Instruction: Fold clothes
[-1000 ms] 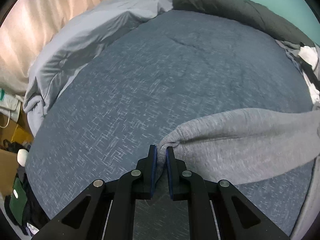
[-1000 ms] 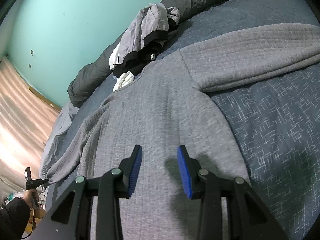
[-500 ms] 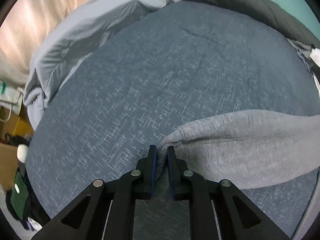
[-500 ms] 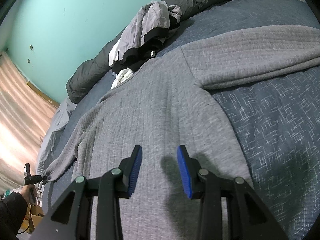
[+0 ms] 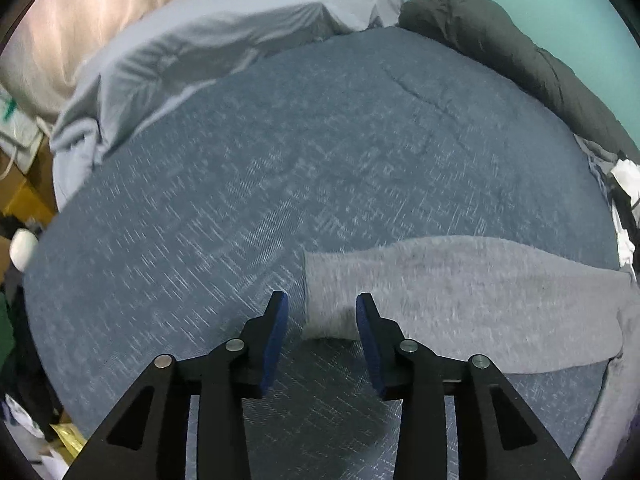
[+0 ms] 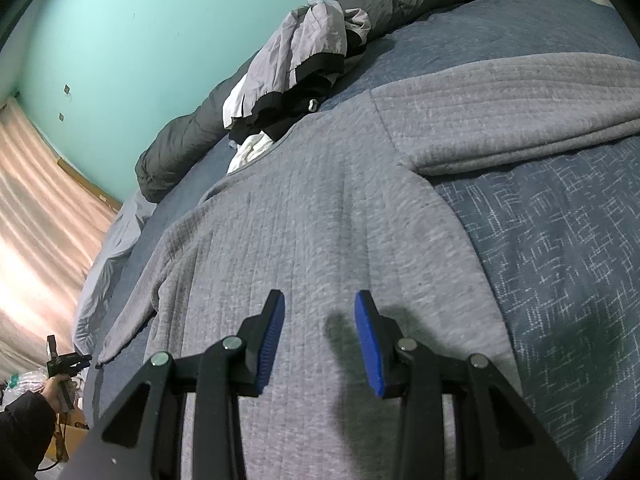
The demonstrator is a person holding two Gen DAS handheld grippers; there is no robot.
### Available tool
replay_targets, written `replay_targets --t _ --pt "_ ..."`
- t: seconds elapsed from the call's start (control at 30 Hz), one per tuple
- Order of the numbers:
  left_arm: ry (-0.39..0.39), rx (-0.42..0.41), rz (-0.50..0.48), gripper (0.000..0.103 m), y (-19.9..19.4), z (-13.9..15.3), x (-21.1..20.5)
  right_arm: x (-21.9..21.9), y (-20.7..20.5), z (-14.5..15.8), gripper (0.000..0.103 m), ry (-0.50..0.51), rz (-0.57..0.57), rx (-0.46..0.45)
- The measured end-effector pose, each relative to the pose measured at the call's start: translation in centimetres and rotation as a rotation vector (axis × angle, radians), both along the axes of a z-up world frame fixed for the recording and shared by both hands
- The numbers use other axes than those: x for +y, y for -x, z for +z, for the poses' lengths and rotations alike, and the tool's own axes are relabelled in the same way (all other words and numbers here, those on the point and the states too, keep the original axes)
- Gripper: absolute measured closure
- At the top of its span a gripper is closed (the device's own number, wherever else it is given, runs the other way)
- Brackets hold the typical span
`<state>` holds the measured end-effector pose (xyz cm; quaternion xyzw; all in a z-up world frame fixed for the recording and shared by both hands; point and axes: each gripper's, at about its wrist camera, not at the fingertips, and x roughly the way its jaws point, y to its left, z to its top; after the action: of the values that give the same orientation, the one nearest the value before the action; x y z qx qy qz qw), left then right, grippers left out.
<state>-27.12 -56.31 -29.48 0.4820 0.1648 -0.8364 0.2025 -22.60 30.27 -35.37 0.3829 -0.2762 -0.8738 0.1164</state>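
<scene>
- Grey knit is what both my tools are working: a grey sweater (image 6: 320, 240) spread face-flat on the blue bedspread (image 5: 260, 200)
- Left gripper (image 5: 322, 308): my jaws have just been opening and now stand apart; the cuff of the sweater's sleeve (image 5: 460, 296) lies flat on the bed just ahead of them, partly in the gap, with neither pad pressing on it
- Right gripper (image 6: 320, 308): jaws apart, empty, hovering just above the sweater's body; the fabric runs on ahead of the tips, and the other sleeve (image 6: 500, 112) stretches off to the right beyond them
- Step in hand, as I judge it: laying the garment out, with the left sleeve now let go and straightened sideways; no fold made yet
- Next move, I reckon, calls for taking a sleeve again near its cuff and carrying it across the body, with my right tool keeping the body from sliding
- Farther off, beyond the sweater: a heap of other clothes (image 6: 296, 80), then a dark rolled duvet (image 5: 500, 52) against the teal wall
</scene>
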Motion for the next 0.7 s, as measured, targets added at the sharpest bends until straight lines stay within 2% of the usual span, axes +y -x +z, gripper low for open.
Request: replay_targets --t 0.13,0.23,0.3,0.37,0.5,0.63,0.7 --pt "-0.095 0.018 0.054 0.064 -0.3 -1.8 -0.3 -0.2 0.1 -0.1 0.066 -0.008 0.001 -0.004" --pt "-0.097 0.006 0.051 0.067 -0.1 -2.8 0.1 -0.2 0.2 -0.3 0.066 -0.013 0.002 -0.008" --pt "-0.079 -0.001 0.036 0.09 0.0 -3.1 0.5 -0.3 0.2 -0.4 0.066 -0.013 0.002 -0.009" --pt "-0.052 0.009 0.024 0.093 0.0 -2.7 0.9 -0.3 0.2 -0.3 0.066 -0.014 0.001 -0.009" --pt "0.01 0.015 0.038 0.094 -0.2 -1.3 0.6 -0.3 0.2 -0.2 0.066 -0.01 0.0 -0.006" --pt "0.011 -0.039 0.036 0.093 0.0 -1.7 0.7 -0.1 0.1 -0.1 0.066 -0.002 -0.002 0.0" --pt "0.041 -0.043 0.03 0.087 0.1 -1.2 1.4 0.1 0.2 0.1 0.066 0.005 -0.002 0.003"
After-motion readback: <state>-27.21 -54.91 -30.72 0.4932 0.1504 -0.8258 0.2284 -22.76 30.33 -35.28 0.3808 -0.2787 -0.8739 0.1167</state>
